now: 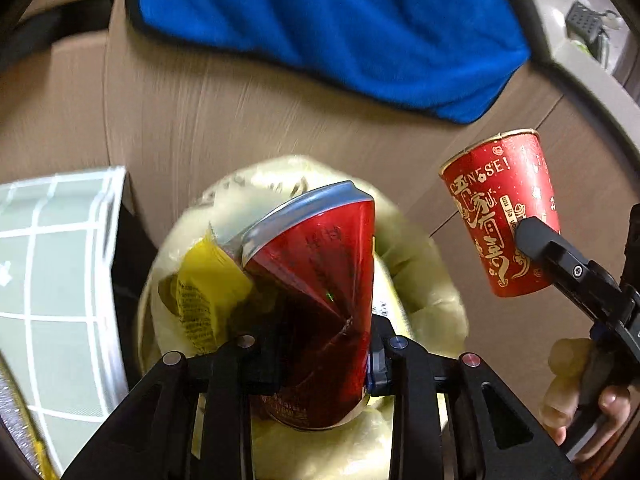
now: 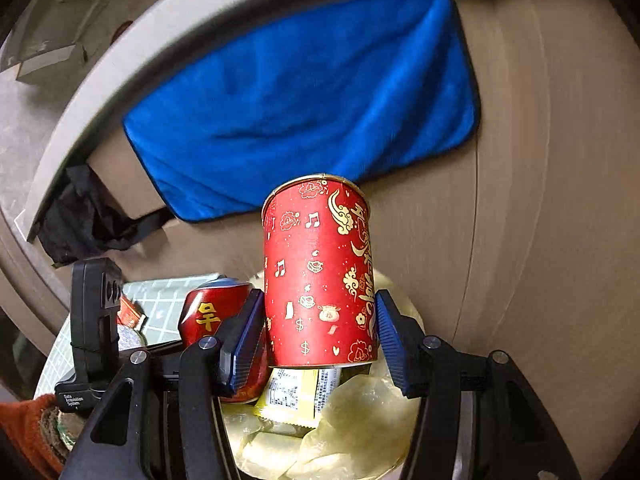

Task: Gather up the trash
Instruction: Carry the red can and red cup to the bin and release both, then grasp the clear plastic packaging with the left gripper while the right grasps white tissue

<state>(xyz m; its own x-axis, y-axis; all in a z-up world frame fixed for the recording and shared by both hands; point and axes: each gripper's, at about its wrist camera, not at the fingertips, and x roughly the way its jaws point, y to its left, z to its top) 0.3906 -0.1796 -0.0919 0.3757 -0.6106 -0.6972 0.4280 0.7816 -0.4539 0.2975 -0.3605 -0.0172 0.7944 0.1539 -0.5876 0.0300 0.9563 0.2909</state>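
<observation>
The left gripper [image 1: 320, 354] pinches a crushed red can [image 1: 316, 280] between its 2 fingers, the dented body wedged in the narrow gap and its silver rim tilted up and away from the camera. The can hangs directly over the trash bin [image 1: 432, 280], a round container lined with a pale yellowish bag. A yellow wrapper [image 1: 204, 300] already lies inside the bin, just beside the can on its left in the left wrist view.

The right gripper [image 2: 322, 334] holds a red paper cup [image 2: 320, 272] printed with gold patterns and music notes; its blue pads [image 2: 246, 340] press against the 2 sides of the cup near its base. The cup stands nearly upright, open end up, also above the bin, with the lining [image 2: 352, 432] and the yellow wrapper [image 2: 296, 396] visible right below its base. In the right wrist view the can [image 2: 212, 312] sits just beside the cup, on the far side of the pad.

Beyond the bin, a blue cloth [image 1: 332, 28] lies spread on the brown table [image 1: 220, 120], well apart from both pieces of trash. A pale green box with a white grid pattern [image 1: 56, 280] stands just beside the bin. A person's fingers [image 1: 576, 384] wrap the handle of the right gripper.
</observation>
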